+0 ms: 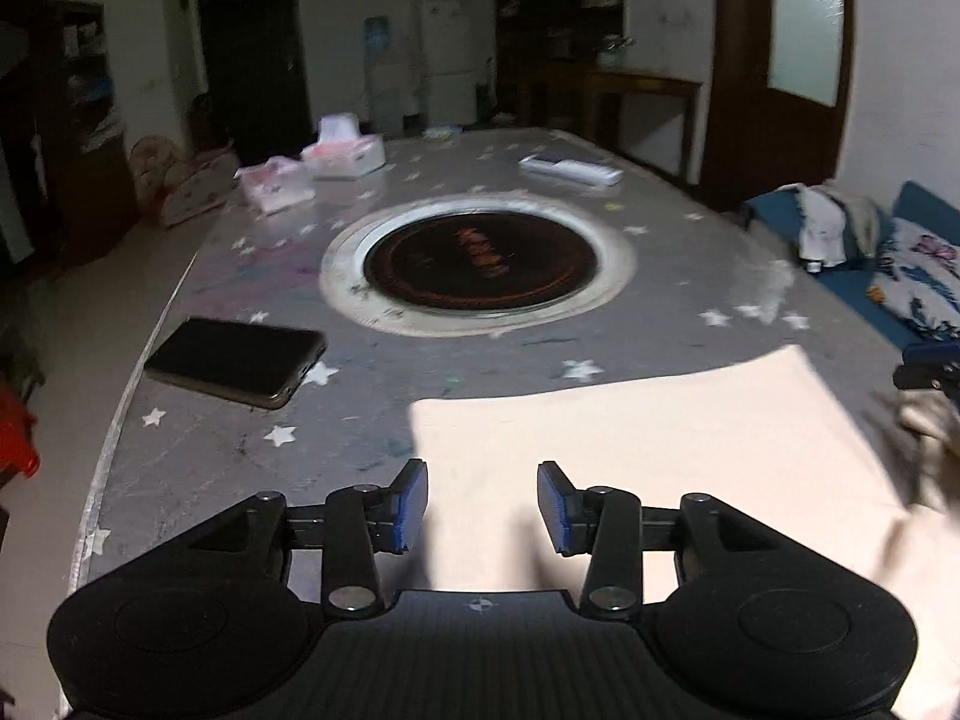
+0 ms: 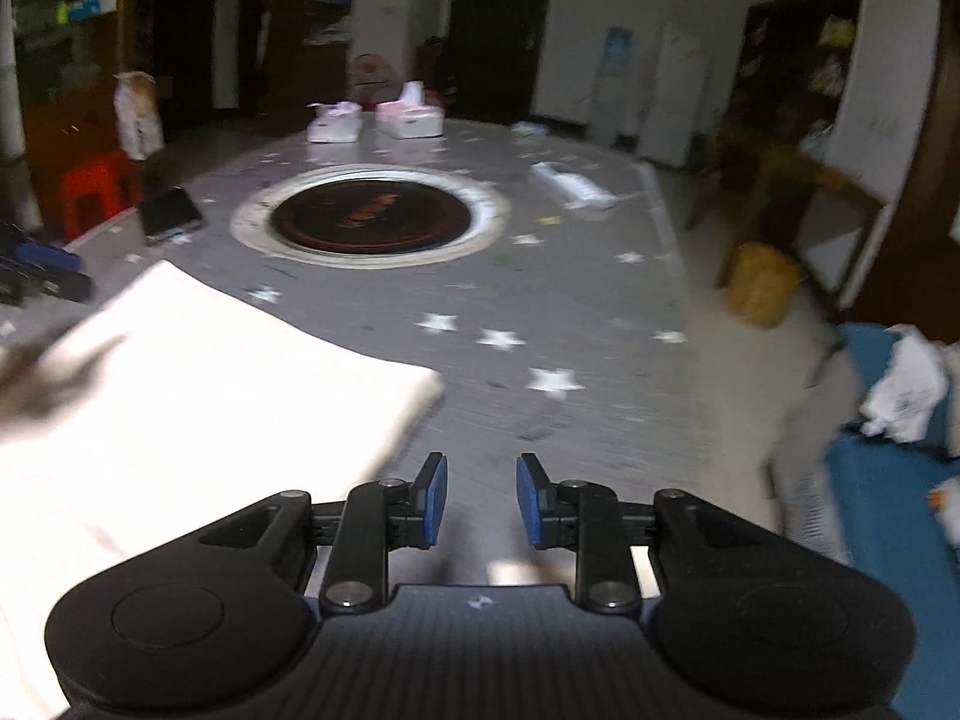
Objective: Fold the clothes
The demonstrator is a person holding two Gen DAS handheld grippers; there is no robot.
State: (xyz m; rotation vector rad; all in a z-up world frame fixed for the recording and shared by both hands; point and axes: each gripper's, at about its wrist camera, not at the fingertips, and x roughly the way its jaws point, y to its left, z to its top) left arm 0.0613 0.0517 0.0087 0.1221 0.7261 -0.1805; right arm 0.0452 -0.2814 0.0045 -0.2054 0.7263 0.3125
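Both the left gripper (image 1: 483,507) and right gripper (image 2: 475,501) hang empty, jaws parted, over the cloth (image 1: 660,450), so I'd pinch matching edges before lifting evenly.

Matte black left gripper (image 1: 483,504) and right gripper (image 2: 482,499), blue ribbed pads (image 1: 414,501), silver pivot screws, round side housings, ridged centre plate.

Phone (image 1: 235,369) left of garment (image 1: 660,450).
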